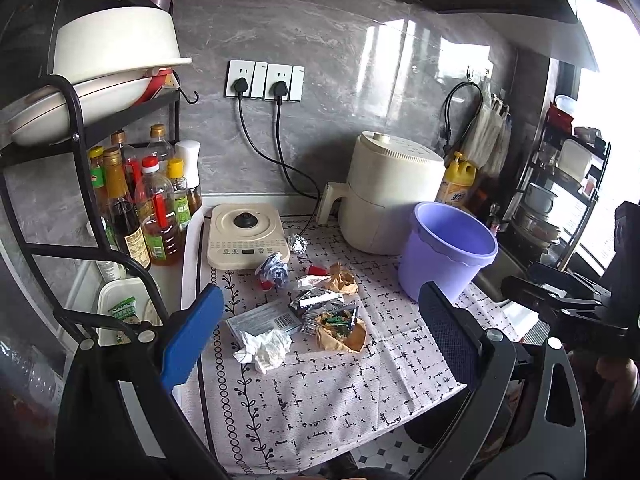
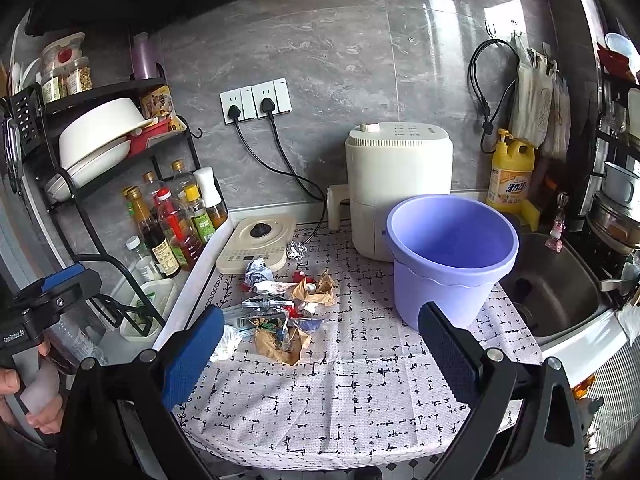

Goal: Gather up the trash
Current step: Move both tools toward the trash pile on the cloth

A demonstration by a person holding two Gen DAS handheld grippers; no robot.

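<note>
Nothing looks collected yet: the purple bucket (image 2: pixel 452 256) stands empty on the patterned tabletop (image 2: pixel 360 392), just in front of the white air fryer (image 2: pixel 398 184); the trash pile (image 1: pixel 304 312) (crumpled tissue (image 1: pixel 266 350), brown paper, foil wrappers, a flat carton) lies left of it, untouched; the left claw (image 1: pixel 316 340) and right claw (image 2: pixel 320 352) both hover spread wide, holding nothing; every piece remains to be picked up.
</note>
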